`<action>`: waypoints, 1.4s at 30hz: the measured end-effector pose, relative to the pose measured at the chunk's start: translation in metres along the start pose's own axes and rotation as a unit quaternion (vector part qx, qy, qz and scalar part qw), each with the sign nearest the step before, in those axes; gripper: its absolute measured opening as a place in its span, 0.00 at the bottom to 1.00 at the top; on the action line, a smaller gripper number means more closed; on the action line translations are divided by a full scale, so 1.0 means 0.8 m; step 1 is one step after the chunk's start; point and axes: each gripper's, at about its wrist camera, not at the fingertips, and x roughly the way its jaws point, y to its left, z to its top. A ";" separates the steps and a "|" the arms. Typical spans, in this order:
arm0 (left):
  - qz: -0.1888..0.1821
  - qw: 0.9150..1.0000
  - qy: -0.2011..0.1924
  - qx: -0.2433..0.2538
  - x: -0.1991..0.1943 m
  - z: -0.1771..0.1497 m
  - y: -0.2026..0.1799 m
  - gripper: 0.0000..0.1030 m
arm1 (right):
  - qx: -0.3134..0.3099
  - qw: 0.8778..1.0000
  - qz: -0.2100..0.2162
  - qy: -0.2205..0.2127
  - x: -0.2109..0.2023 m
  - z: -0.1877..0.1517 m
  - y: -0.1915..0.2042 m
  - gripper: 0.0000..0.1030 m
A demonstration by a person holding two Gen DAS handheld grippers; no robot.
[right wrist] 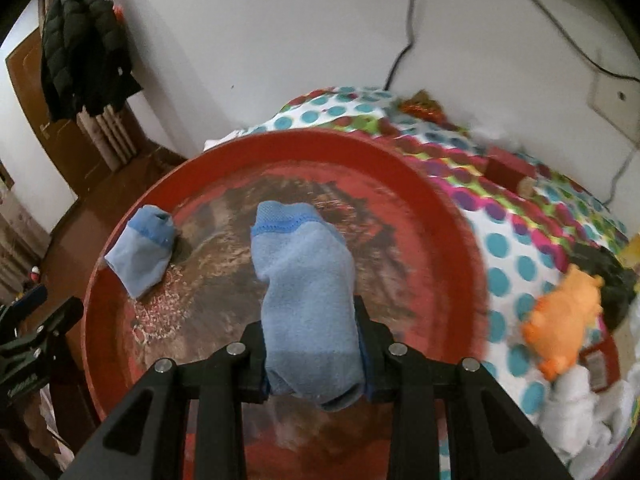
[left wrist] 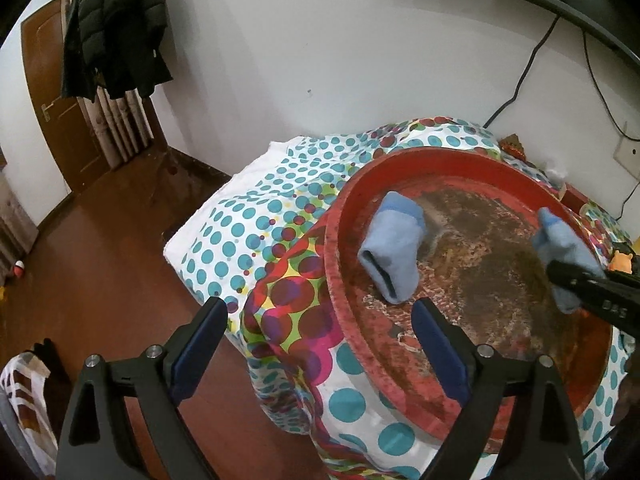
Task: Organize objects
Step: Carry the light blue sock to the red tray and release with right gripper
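While the left gripper (left wrist: 316, 328) hangs wide apart with nothing between its fingers, at the near rim of the red tray (left wrist: 344, 216) where one blue sock (left wrist: 394, 252) lies — right wrist view — the right gripper (right wrist: 312, 344) is clamped on a second blue sock (right wrist: 308, 280) above the tray's worn centre.

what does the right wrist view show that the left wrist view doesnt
Only the right wrist view: the right gripper seen from behind, shut on a blue sock, plus the whole orange plush toy and white cloths on the bed.

Only the left wrist view: the left gripper with jaws wide open and nothing between them, and a patterned cloth on the floor.

Both: the red tray on the dotted bedspread, a second blue sock lying in the tray, the held sock, and the black jacket by the door.
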 end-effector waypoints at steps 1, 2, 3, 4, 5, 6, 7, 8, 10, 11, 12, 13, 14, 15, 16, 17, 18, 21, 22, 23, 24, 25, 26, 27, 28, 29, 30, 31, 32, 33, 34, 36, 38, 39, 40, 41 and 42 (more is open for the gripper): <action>-0.001 1.000 0.001 0.001 0.000 0.000 0.000 0.90 | -0.003 1.000 0.002 0.005 0.006 0.001 0.005 0.32; -0.003 1.000 0.001 0.002 0.001 0.000 -0.001 0.90 | -0.005 1.000 0.002 0.011 0.013 0.003 0.011 0.32; -0.004 1.000 0.002 0.002 0.001 -0.001 -0.002 0.90 | -0.007 1.000 0.002 0.015 0.018 0.004 0.016 0.32; -0.005 1.000 0.002 0.003 0.002 -0.001 -0.003 0.90 | -0.010 1.000 0.000 0.019 0.023 0.005 0.020 0.32; -0.008 1.000 0.003 0.006 0.003 -0.001 -0.005 0.90 | -0.011 1.000 0.000 0.022 0.026 0.007 0.021 0.32; -0.008 1.000 0.004 0.008 0.004 -0.002 -0.007 0.90 | -0.013 1.000 0.001 0.027 0.031 0.008 0.024 0.32; -0.005 1.000 0.005 0.011 0.005 -0.002 -0.008 0.90 | -0.015 0.999 0.001 0.034 0.035 0.009 0.027 0.34; -0.003 1.000 0.005 0.014 0.005 -0.003 -0.010 0.90 | -0.016 0.999 0.001 0.038 0.037 0.010 0.028 0.40; -0.003 1.000 0.004 0.020 0.005 -0.003 -0.013 0.90 | -0.022 0.999 -0.002 0.034 0.036 0.009 0.031 0.51; -0.003 1.000 0.004 0.021 0.005 -0.003 -0.014 0.90 | -0.025 0.999 -0.005 0.027 0.033 0.009 0.032 0.60; -0.003 1.000 0.002 0.023 0.005 -0.003 -0.015 0.90 | -0.026 0.999 -0.006 0.022 0.031 0.010 0.030 0.63; -0.003 1.000 0.000 0.024 0.004 -0.003 -0.016 0.90 | -0.026 0.999 -0.006 0.018 0.026 0.010 0.029 0.63; -0.005 1.000 0.000 0.026 0.004 -0.003 -0.017 0.90 | -0.023 1.000 -0.005 0.013 0.020 0.009 0.027 0.63; -0.005 1.000 -0.001 0.027 0.003 -0.003 -0.018 0.90 | -0.021 1.000 -0.003 0.008 0.013 0.008 0.025 0.63; -0.006 1.000 -0.002 0.027 0.003 -0.003 -0.019 0.90 | -0.019 1.000 -0.003 0.004 0.006 0.007 0.022 0.63; -0.008 1.000 -0.003 0.028 0.002 -0.004 -0.021 0.90 | -0.016 1.000 -0.004 -0.004 -0.005 0.004 0.017 0.63; -0.009 0.999 -0.003 0.030 0.002 -0.004 -0.023 0.90 | -0.013 1.000 -0.006 -0.015 -0.017 0.000 0.012 0.63; -0.012 0.999 -0.005 0.041 -0.001 -0.006 -0.033 0.90 | 0.004 0.999 -0.015 -0.037 -0.051 -0.017 -0.014 0.63; -0.012 0.999 -0.007 0.046 -0.002 -0.006 -0.036 0.90 | 0.016 0.999 -0.015 -0.044 -0.065 -0.026 -0.028 0.63; -0.012 0.999 -0.008 0.052 -0.004 -0.007 -0.041 0.90 | 0.023 0.998 -0.021 -0.048 -0.076 -0.033 -0.040 0.63; -0.013 0.998 -0.010 0.057 -0.006 -0.008 -0.044 0.90 | 0.030 0.998 -0.028 -0.052 -0.088 -0.042 -0.054 0.63; -0.016 0.998 -0.012 0.062 -0.007 -0.008 -0.048 0.90 | 0.034 0.997 -0.036 -0.056 -0.098 -0.049 -0.066 0.63; -0.018 0.998 -0.013 0.066 -0.009 -0.009 -0.052 0.90 | 0.038 0.996 -0.048 -0.062 -0.110 -0.058 -0.081 0.63; -0.019 0.997 -0.013 0.069 -0.010 -0.009 -0.055 0.90 | 0.040 0.995 -0.064 -0.065 -0.123 -0.068 -0.097 0.63; -0.022 0.997 -0.015 0.072 -0.012 -0.009 -0.058 0.90 | 0.043 0.994 -0.077 -0.066 -0.135 -0.079 -0.113 0.63; -0.026 0.997 -0.016 0.076 -0.013 -0.010 -0.062 0.90 | 0.046 0.993 -0.087 -0.067 -0.142 -0.086 -0.126 0.63; -0.029 0.996 -0.016 0.078 -0.014 -0.011 -0.065 0.91 | 0.051 0.992 -0.098 -0.066 -0.151 -0.096 -0.141 0.63; -0.032 0.996 -0.016 0.080 -0.015 -0.011 -0.069 0.91 | 0.054 0.991 -0.105 -0.063 -0.157 -0.103 -0.153 0.63; -0.038 0.996 -0.015 0.081 -0.017 -0.012 -0.072 0.91 | 0.057 0.990 -0.115 -0.056 -0.162 -0.113 -0.170 0.63; -0.044 0.996 -0.015 0.081 -0.018 -0.012 -0.075 0.91 | 0.058 0.990 -0.122 -0.049 -0.164 -0.121 -0.183 0.63; -0.054 0.995 -0.015 0.082 -0.020 -0.012 -0.078 0.92 | 0.059 0.989 -0.127 -0.045 -0.167 -0.129 -0.192 0.63; -0.072 0.994 -0.015 0.086 -0.024 -0.013 -0.085 0.92 | 0.049 0.989 -0.131 -0.039 -0.168 -0.143 -0.208 0.63; -0.083 0.992 -0.019 0.092 -0.030 -0.014 -0.093 0.92 | 0.037 0.990 -0.135 -0.028 -0.161 -0.152 -0.218 0.63; -0.089 0.991 -0.020 0.094 -0.033 -0.015 -0.097 0.92 | 0.034 0.990 -0.138 -0.025 -0.157 -0.155 -0.221 0.63; -0.094 0.991 -0.021 0.097 -0.035 -0.016 -0.100 0.93 | 0.032 0.990 -0.139 -0.022 -0.153 -0.157 -0.224 0.63; -0.097 0.990 -0.023 0.103 -0.038 -0.018 -0.106 0.93 | 0.031 0.989 -0.140 -0.022 -0.148 -0.158 -0.229 0.63; -0.098 0.989 -0.025 0.108 -0.040 -0.019 -0.110 0.93 | 0.034 0.989 -0.139 -0.023 -0.142 -0.159 -0.234 0.63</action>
